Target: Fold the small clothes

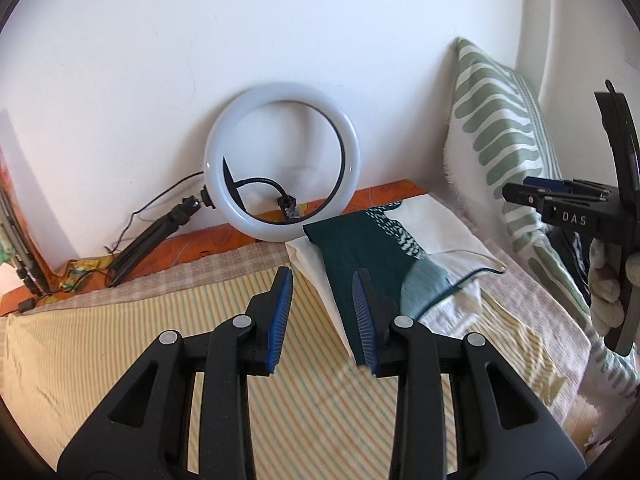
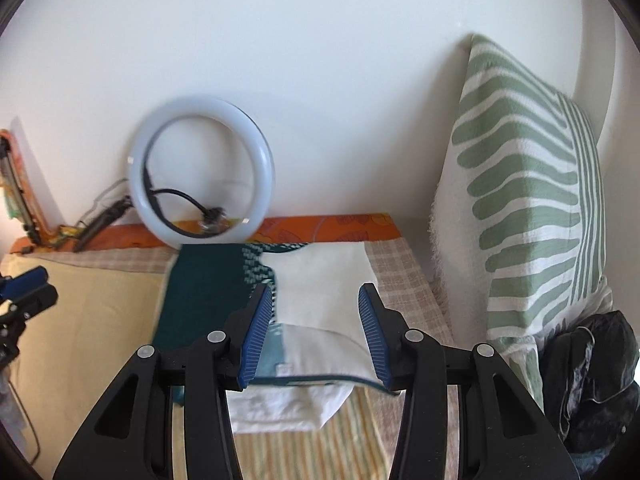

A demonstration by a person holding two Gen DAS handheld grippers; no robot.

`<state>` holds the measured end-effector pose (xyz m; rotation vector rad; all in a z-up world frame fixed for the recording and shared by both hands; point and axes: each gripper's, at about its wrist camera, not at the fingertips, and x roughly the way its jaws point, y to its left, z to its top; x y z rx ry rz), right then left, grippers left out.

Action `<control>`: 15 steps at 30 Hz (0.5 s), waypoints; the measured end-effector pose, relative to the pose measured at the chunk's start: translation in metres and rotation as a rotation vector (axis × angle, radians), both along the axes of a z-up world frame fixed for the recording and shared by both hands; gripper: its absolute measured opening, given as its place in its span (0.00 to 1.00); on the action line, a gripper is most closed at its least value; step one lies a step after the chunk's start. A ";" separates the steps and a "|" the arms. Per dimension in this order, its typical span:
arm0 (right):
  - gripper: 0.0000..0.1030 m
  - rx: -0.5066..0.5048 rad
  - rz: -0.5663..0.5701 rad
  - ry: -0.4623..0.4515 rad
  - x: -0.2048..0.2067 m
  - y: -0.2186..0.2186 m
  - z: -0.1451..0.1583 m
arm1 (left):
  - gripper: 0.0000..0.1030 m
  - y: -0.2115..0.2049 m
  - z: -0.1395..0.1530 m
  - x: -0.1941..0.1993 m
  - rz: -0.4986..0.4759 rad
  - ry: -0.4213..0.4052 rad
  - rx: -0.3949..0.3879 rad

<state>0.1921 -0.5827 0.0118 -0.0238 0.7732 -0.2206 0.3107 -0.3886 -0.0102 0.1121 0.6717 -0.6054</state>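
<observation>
Garment (image 2: 320,280): folded flat, dark green on one side, white on the other, pale blue patch and dotted band between. It lies on the striped bedcover (image 1: 120,340), just ahead of both tongs. Left tongs (image 1: 322,280) and right tongs (image 2: 316,294) stand open, holding nothing.

Soft, even daylight; fisheye bending with dark vignetted corners; the ring light (image 2: 202,178) is motion-blurred in the right view.

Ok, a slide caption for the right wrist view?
Open right gripper hangs empty above a folded teal-and-white garment on the striped bed cover.
</observation>
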 end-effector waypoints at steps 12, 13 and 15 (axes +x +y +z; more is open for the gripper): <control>0.42 0.008 0.017 -0.075 -0.081 0.058 0.042 | 0.49 0.057 0.051 -0.104 -0.055 -0.130 -0.035; 0.42 0.006 0.017 -0.078 -0.088 0.063 0.044 | 0.49 0.059 0.053 -0.111 -0.060 -0.140 -0.034; 0.42 0.008 0.021 -0.086 -0.103 0.072 0.048 | 0.57 0.066 0.057 -0.128 -0.079 -0.145 -0.038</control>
